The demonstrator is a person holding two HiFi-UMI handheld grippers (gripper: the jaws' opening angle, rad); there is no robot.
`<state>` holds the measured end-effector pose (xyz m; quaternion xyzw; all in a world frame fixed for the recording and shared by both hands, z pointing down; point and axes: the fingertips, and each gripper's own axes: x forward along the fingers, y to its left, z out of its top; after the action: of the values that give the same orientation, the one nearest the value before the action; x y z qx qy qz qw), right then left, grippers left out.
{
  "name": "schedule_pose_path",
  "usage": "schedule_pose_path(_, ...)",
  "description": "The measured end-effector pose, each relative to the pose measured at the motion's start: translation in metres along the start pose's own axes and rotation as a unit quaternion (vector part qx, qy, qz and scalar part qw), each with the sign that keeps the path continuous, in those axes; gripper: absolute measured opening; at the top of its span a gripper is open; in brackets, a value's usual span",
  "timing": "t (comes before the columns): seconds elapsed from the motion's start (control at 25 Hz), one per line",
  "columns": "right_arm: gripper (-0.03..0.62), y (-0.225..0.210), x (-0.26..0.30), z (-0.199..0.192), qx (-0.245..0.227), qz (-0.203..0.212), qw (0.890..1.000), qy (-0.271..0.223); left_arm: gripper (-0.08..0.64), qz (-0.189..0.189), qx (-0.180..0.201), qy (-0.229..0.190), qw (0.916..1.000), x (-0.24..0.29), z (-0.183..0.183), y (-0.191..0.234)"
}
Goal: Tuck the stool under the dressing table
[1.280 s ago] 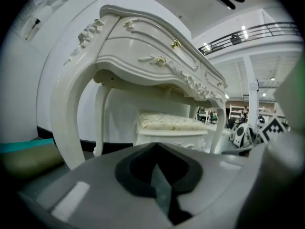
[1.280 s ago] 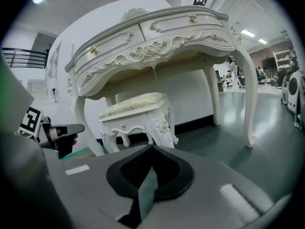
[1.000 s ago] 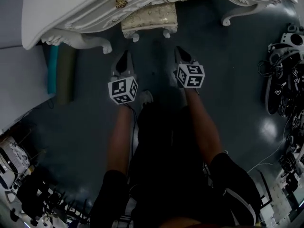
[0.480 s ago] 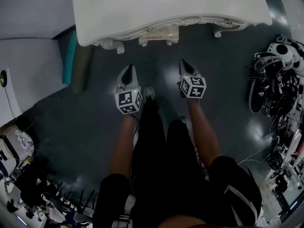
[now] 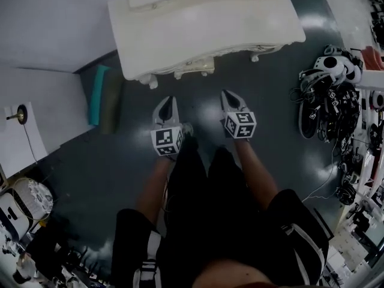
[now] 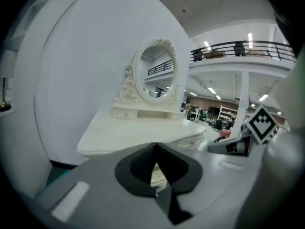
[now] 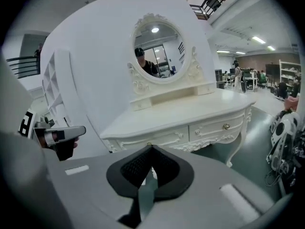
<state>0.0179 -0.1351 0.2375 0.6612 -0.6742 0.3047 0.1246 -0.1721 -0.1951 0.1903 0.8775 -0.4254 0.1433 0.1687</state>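
The white dressing table [image 5: 204, 23] stands at the top of the head view, with its oval mirror [image 7: 159, 51] at the back. Only the front edge of the cream stool [image 5: 195, 68] shows under the tabletop, between the table legs. My left gripper [image 5: 168, 99] and right gripper [image 5: 227, 93] hang side by side in the air in front of the table, apart from it and from the stool. Both are shut with nothing between the jaws. In the left gripper view the shut jaws [image 6: 155, 178] point at the table [image 6: 138, 132]; the right gripper view shows the same [image 7: 150, 171].
A pile of headsets and cables [image 5: 336, 95] lies on the dark floor at the right. A teal roll and a dark roll [image 5: 102, 98] lie left of the table beside a white panel [image 5: 30, 125]. Clutter [image 5: 24, 209] fills the lower left. The person's legs are below the grippers.
Both grippers rose, staying shut and empty. The head view pulled up and back, so the table and the stool under it look smaller and farther away.
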Motion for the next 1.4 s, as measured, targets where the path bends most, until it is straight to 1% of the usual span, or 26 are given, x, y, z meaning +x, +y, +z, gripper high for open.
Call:
schedule_pose_path(0.08, -0.002, 0.008, -0.017, 0.018, 0.009, 0.003, 1.000, -0.009, 0.008, -0.008, 0.012, -0.006, 0.9999, -0.004, 0.023, -0.011)
schedule_pose_path(0.2, -0.002, 0.016, -0.038, 0.038, 0.023, 0.001, 1.000, -0.019, 0.008, -0.013, 0.011, -0.017, 0.9997, -0.015, 0.054, -0.023)
schedule_pose_path(0.32, -0.002, 0.017, -0.058, 0.053, 0.032, 0.002, 0.999, -0.029, 0.008, -0.009, 0.006, -0.029, 0.9995, -0.025, 0.077, -0.036)
schedule_pose_path(0.44, -0.002, 0.016, -0.074, 0.071, 0.033, 0.007, 0.998, -0.043, 0.008, -0.004, 0.013, -0.046, 0.9988, -0.033, 0.100, -0.052)
schedule_pose_path(0.56, -0.002, 0.017, -0.085, 0.088, 0.025, 0.017, 0.998, -0.055, 0.008, 0.005, 0.013, -0.059, 0.9982, -0.039, 0.113, -0.059)
schedule_pose_path(0.68, -0.002, 0.016, -0.093, 0.104, 0.015, 0.034, 0.997, -0.067, 0.008, 0.011, 0.015, -0.071, 0.9973, -0.037, 0.123, -0.068)
schedule_pose_path(0.8, -0.002, 0.012, -0.104, 0.115, 0.015, 0.041, 0.996, -0.081, 0.008, 0.006, 0.018, -0.077, 0.9968, -0.037, 0.132, -0.081)
schedule_pose_path(0.96, -0.002, 0.015, -0.109, 0.119, 0.010, 0.055, 0.995, -0.084, 0.008, 0.002, 0.016, -0.076, 0.9970, -0.039, 0.132, -0.092)
schedule_pose_path(1.08, -0.003, 0.021, -0.111, 0.119, 0.004, 0.069, 0.994, -0.087, 0.008, -0.006, 0.022, -0.074, 0.9970, -0.040, 0.129, -0.100)
schedule_pose_path(1.4, -0.003, 0.023, -0.114, 0.117, -0.004, 0.067, 0.994, -0.085, 0.008, -0.018, 0.023, -0.064, 0.9975, -0.040, 0.123, -0.102)
